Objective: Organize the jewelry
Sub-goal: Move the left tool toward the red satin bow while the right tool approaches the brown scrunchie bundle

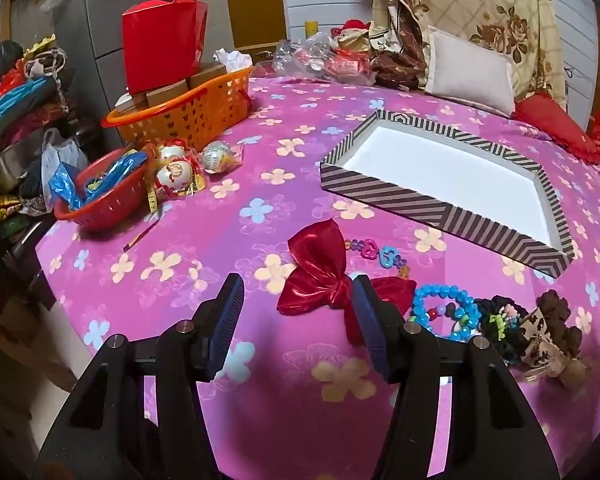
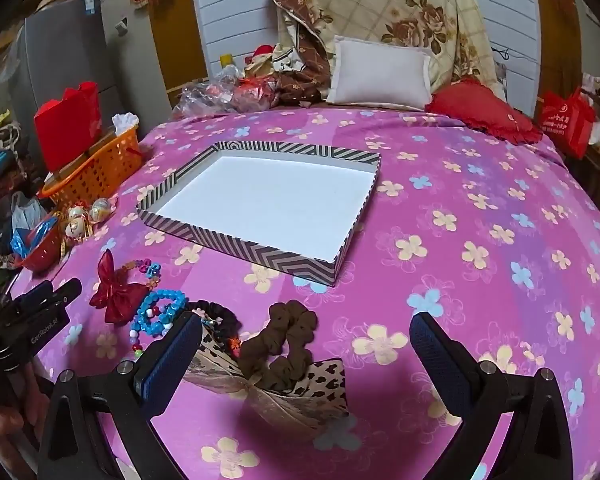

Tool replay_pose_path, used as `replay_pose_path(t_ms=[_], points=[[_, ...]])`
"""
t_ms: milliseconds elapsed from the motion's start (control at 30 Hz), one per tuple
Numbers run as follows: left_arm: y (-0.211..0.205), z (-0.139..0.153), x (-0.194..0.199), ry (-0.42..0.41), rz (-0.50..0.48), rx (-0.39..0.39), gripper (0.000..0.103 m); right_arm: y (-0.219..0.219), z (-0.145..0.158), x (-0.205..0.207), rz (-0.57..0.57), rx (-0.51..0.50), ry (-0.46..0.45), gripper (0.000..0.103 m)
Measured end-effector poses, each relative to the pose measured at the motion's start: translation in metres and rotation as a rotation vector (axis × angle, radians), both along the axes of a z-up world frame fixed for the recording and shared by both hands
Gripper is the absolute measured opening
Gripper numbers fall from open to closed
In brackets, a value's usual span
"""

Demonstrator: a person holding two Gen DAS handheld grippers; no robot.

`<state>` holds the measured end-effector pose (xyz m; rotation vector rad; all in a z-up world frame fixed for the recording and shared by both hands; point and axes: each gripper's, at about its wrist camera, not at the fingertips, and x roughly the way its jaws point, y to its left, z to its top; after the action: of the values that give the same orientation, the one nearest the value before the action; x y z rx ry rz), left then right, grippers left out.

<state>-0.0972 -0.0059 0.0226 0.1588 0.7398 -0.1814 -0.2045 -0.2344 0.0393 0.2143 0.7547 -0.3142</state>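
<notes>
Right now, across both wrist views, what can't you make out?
- Red bow: right half hidden behind the left gripper's right finger, left wrist view.
- Black scrunchie: partly behind the right gripper's left finger, right wrist view.
- Orange basket contents: covered by boxes and a red bag, both views.

Left gripper [image 1: 298, 300] points down at a pink flowered bedspread [image 1: 220, 240], jaws apart, nothing between the pads. Its right finger overlaps the red bow [image 1: 320, 276]; contact cannot be judged. Just behind the bow lies a chain of coloured links [image 1: 380, 254]. To the bow's right: blue bead bracelet [image 1: 446, 310], then a black scrunchie [image 1: 496, 312], then a brown scrunchie [image 1: 556, 316] on a leopard-print bow [image 1: 540, 340]. A striped tray [image 1: 380, 192] with white floor sits further back, tilted to the view. Far left: orange basket [image 1: 188, 112], red bowl [image 1: 104, 200].
</notes>
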Motion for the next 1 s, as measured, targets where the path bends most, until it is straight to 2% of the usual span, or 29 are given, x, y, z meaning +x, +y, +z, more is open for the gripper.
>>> replay_pose_path(t_ms=[1000], points=[[-0.005,-0.015,0.005,0.066,0.000,-0.023,0.056,-0.003,-0.016,0.006,-0.019,-0.020,0.065,0.103]])
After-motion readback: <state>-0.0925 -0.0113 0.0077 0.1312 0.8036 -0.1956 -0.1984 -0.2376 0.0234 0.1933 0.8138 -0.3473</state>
